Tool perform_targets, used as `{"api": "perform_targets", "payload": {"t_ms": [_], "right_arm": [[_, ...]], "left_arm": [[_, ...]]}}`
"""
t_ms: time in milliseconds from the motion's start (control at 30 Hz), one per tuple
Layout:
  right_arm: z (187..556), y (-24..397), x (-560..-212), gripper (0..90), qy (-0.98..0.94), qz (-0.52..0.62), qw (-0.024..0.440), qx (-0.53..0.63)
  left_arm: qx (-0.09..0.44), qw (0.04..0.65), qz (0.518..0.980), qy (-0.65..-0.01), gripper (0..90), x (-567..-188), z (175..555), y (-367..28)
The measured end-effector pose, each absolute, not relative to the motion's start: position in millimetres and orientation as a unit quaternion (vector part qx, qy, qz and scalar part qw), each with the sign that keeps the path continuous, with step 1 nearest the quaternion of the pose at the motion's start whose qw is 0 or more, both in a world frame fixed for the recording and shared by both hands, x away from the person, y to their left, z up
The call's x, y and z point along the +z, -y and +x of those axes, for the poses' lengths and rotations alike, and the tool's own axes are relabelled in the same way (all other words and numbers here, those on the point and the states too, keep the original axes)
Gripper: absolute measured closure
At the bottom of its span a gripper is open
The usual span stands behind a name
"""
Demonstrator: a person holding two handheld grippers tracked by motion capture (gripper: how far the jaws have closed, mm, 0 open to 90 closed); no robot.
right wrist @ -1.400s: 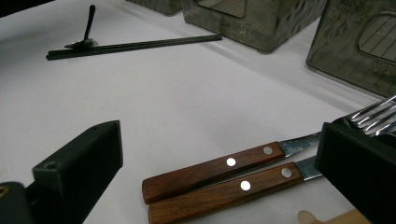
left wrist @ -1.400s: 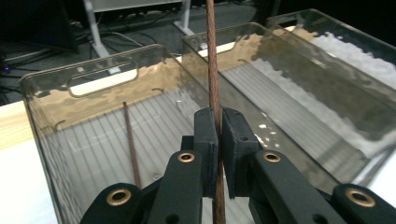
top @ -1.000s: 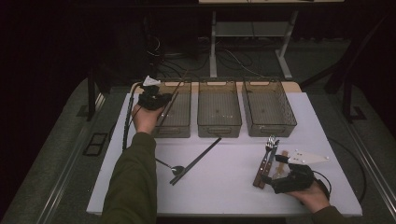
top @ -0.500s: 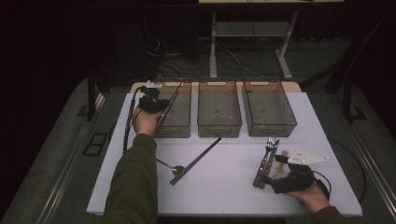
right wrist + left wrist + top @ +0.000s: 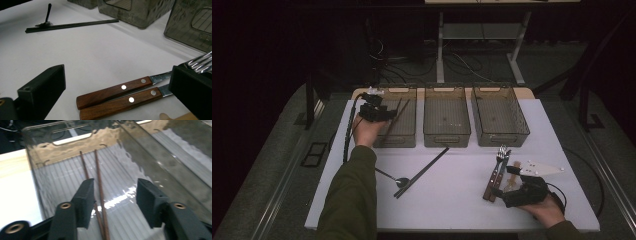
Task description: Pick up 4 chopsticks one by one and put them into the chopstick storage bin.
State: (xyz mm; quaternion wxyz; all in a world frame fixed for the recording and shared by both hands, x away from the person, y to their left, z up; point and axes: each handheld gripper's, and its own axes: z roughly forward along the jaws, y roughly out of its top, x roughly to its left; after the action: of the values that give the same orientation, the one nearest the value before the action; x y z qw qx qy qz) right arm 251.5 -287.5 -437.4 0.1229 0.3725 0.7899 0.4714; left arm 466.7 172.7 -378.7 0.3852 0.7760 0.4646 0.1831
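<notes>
Now | your left gripper (image 5: 112, 202) jaws have just been opening, brown chopsticks (image 5: 98, 182) loose between them in the bin (image 5: 407, 137); | your right gripper (image 5: 117, 87) jaws wide apart around two forks (image 5: 120, 96).

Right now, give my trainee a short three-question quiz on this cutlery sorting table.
1. True or false: the brown chopsticks lie inside the left bin.
2. How many bins stand along the far edge of the mat?
3. Which lies nearest the right gripper? A) spoon B) black chopsticks C) wooden-handled forks

Key
1. True. The left gripper has just been opening, and the chopsticks lie loose on the bin floor between its jaws.
2. Three.
3. C. The forks lie between its open jaws.
</notes>
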Motion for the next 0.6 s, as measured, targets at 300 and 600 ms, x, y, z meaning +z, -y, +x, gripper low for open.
{"api": "perform_targets", "payload": {"t_ms": [300,600], "right_arm": [[252,288,-438,0.6,-0.79,0.373,0.125,0.471],[251,288,-438,0.6,-0.789,0.373,0.127,0.471]], "left_arm": [[0.177,0.399,0.786,-0.438,35.8,-373,439,-171],[0.166,0.413,0.798,-0.406,27.5,-374,407,-166]]}}
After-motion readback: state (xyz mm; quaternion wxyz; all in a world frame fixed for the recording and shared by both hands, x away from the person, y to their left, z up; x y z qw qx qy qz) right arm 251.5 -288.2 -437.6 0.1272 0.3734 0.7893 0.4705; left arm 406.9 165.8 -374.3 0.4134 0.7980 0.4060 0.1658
